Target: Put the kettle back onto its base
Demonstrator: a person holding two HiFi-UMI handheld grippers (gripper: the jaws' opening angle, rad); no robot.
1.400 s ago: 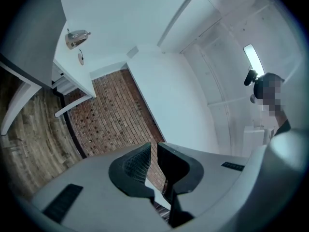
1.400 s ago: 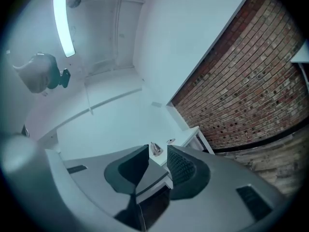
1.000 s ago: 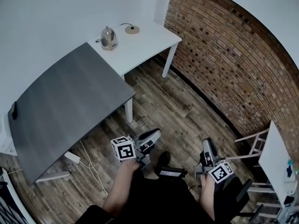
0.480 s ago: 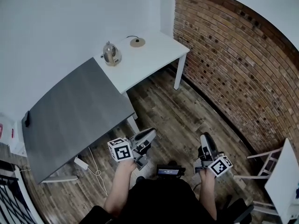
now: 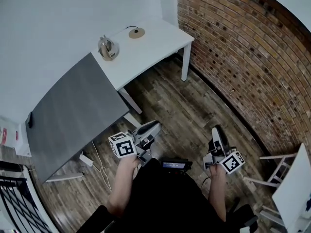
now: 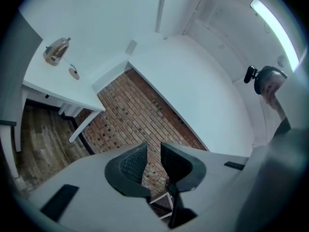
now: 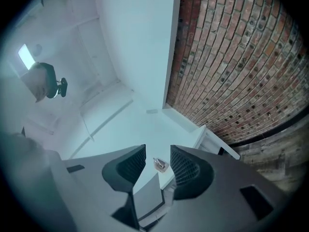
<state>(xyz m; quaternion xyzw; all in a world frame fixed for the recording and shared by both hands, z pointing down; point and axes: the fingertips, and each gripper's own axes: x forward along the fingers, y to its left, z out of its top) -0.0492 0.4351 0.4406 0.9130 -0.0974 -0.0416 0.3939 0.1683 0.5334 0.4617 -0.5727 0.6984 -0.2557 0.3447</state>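
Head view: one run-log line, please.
shiny metal kettle on white table, off round tan base | left claw just opening, empty | right claw open, empty

light: bright, ceiling strip (image 6: 272, 24) | edges: fisheye-bent, vignetted | focus: soft

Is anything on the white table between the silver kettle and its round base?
Nothing visible. The rounded silver metal kettle and the flat round tan base stand apart on the white table, only bare tabletop between them.

Head view looks steeply down; both gripper views share its brick wall (image 5: 243, 57).
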